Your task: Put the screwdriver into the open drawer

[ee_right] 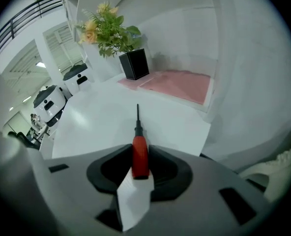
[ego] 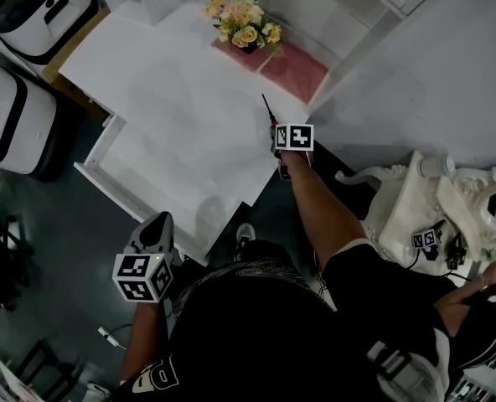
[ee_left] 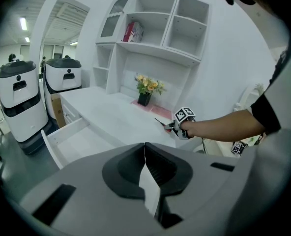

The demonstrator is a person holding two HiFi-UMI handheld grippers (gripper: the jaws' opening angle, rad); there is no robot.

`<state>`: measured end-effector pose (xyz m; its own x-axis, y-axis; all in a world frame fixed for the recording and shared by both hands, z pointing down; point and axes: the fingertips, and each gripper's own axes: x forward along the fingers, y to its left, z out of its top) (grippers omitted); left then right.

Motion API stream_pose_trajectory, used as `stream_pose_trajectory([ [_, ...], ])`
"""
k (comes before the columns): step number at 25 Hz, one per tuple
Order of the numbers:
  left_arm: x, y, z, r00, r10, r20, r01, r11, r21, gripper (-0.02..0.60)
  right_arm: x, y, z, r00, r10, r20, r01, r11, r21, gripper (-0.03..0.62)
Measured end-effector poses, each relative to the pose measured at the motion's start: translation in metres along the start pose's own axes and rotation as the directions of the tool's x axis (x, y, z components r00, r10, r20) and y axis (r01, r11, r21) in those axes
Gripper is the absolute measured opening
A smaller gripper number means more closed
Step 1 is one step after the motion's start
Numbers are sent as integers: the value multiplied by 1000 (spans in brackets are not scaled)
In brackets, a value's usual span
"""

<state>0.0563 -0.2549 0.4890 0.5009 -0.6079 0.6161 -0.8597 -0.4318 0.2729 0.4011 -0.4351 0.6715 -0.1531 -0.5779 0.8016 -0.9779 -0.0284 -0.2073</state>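
The screwdriver (ee_right: 139, 154) has a red handle and a thin black shaft. My right gripper (ee_right: 139, 167) is shut on the handle, and the shaft points away over the white desk (ee_right: 106, 117). In the head view the screwdriver (ego: 269, 112) sticks out beyond the right gripper (ego: 277, 139) at the desk's near right corner. The open drawer (ego: 95, 174) juts out of the desk's left front, its white inside bare. My left gripper (ego: 157, 224) hovers at the drawer's near corner, shut and empty. From the left gripper (ee_left: 145, 163) view the drawer (ee_left: 49, 144) lies ahead to the left.
A black pot of flowers (ego: 244, 25) stands on a pink mat (ego: 297, 72) at the back of the desk. White wheeled robots (ego: 13, 115) stand left of the drawer. An ornate white chair (ego: 424, 203) is at the right. Shelves (ee_left: 155, 28) rise above the desk.
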Motion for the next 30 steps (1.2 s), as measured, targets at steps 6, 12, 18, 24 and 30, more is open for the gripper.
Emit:
stream_pose_trajectory([
  [6,-7,3,-2,1000,-18,4,18,1000,11,15,-13,9,-3,999,32,27,-34,998,54,112],
  [12,-16,7,-4,999,-36,7,36,999,28,15,-28,16,-12,996,68,61,-77,985,154,112],
  [18,-26,12,-5,999,-51,13,51,998,45,15,-44,28,-22,991,94,96,-113,971,211,111],
  [24,-34,17,-9,997,-72,6,71,995,66,15,-63,43,-33,986,109,125,-135,966,220,112],
  [30,-40,22,-15,996,-94,-10,94,992,89,15,-82,65,-46,980,131,152,-162,963,215,112],
])
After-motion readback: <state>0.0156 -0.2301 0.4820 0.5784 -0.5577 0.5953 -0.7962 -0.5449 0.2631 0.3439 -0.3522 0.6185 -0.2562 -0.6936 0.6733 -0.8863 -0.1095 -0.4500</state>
